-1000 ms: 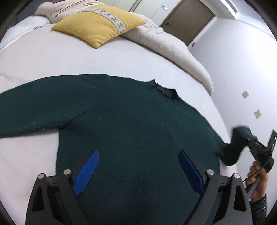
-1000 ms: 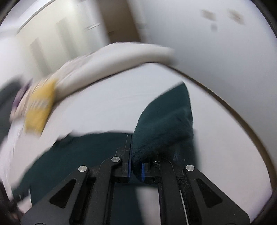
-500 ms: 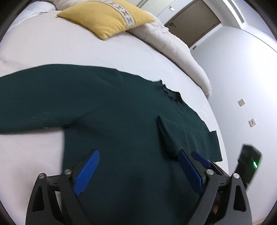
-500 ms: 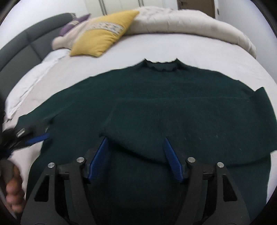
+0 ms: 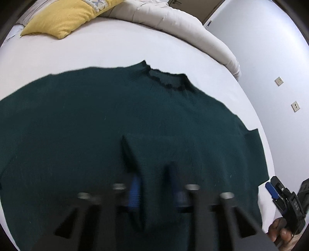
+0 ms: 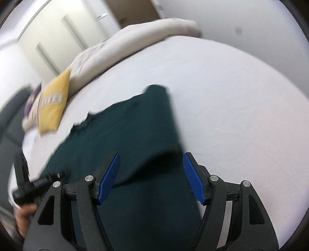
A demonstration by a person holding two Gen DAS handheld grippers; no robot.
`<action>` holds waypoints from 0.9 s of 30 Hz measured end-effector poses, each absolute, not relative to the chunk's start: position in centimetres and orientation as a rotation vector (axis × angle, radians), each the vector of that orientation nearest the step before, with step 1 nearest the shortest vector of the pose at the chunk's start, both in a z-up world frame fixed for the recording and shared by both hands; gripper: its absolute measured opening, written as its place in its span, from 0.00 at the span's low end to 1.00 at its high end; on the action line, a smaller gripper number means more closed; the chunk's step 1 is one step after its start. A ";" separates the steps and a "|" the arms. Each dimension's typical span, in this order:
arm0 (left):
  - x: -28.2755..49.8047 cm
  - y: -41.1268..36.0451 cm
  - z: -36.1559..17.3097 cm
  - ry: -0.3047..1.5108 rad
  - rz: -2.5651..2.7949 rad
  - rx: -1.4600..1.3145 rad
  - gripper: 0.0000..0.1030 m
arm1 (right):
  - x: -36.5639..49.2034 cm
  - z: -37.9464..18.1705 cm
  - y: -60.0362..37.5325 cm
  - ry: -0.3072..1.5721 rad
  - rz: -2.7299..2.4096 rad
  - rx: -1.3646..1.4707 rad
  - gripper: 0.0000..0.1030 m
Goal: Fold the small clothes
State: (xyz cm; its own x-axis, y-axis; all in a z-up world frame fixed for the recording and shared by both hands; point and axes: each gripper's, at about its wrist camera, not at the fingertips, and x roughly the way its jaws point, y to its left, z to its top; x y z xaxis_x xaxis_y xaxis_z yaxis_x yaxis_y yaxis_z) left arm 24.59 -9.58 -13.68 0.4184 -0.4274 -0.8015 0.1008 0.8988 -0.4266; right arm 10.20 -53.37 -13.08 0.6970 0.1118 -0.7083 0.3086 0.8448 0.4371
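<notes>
A dark green sweater (image 5: 92,123) lies flat on the white bed (image 5: 96,50), collar away from me. Its right sleeve (image 5: 193,152) is folded in across the body, and the cuff edge ends near the middle. My left gripper (image 5: 157,193) hovers blurred over the lower body by that cuff. Its jaws are closing, with a gap still between the blue fingers (image 5: 135,191) and only flat cloth seen there. My right gripper (image 6: 150,177) is open over the sweater's (image 6: 125,146) folded right edge and holds nothing. It also shows at the bed's right side as the right gripper (image 5: 278,193).
A yellow pillow (image 5: 63,17) and a rolled beige duvet (image 5: 183,25) lie along the far side of the bed. A grey headboard (image 6: 11,119) stands at the left. A white wall with sockets (image 5: 279,81) is close on the right. A hand (image 6: 25,216) holds the left gripper.
The right gripper let go of the sleeve, which now lies folded across the body, and drew back to the bed's right edge. The left gripper moved in over the sweater and its jaws narrowed.
</notes>
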 end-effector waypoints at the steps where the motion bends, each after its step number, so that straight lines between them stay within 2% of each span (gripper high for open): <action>1: 24.4 -9.4 -13.3 1.081 -0.346 -0.340 0.13 | 9.5 -13.4 -54.8 0.803 -0.111 0.619 0.63; 3: 24.5 -8.5 -12.1 1.026 -0.340 -0.329 0.08 | 9.5 -14.3 -56.6 0.805 -0.082 0.738 0.64; 8: 24.4 -5.4 -9.5 0.887 -0.319 -0.370 0.08 | 11.7 -16.7 -57.3 0.801 -0.029 0.923 0.64; 13: 26.1 -4.2 -13.2 0.955 -0.267 -0.350 0.08 | 12.9 -15.6 -57.9 0.797 -0.111 0.813 0.63; 16: 26.5 -3.7 -15.6 0.996 -0.267 -0.375 0.11 | 14.3 -15.8 -58.6 0.874 -0.144 0.745 0.63; 19: 26.4 -4.3 -15.4 0.993 -0.271 -0.360 0.11 | 16.8 -16.4 -57.6 0.936 -0.131 0.625 0.54; 20: 26.3 -4.3 -15.3 0.993 -0.274 -0.363 0.11 | 17.5 -16.4 -57.0 0.948 -0.111 0.580 0.47; 21: 26.3 -4.3 -15.3 0.993 -0.276 -0.366 0.10 | 18.0 -16.7 -56.6 0.960 -0.094 0.555 0.34; 24: 26.5 -3.9 -15.2 0.990 -0.278 -0.382 0.09 | 19.1 -17.1 -55.7 1.000 -0.076 0.478 0.11; 27: 26.4 -3.6 -14.1 0.962 -0.279 -0.365 0.08 | 18.8 -16.3 -55.8 0.966 -0.091 0.464 0.06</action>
State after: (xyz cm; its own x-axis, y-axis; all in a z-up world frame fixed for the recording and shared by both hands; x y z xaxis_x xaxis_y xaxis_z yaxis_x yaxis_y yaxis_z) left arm 26.40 -3.60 -14.07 0.5444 -0.3888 -0.7433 0.0701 0.9041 -0.4216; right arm 18.81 -55.82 -16.28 0.5730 0.1287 -0.8094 0.2776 0.8988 0.3394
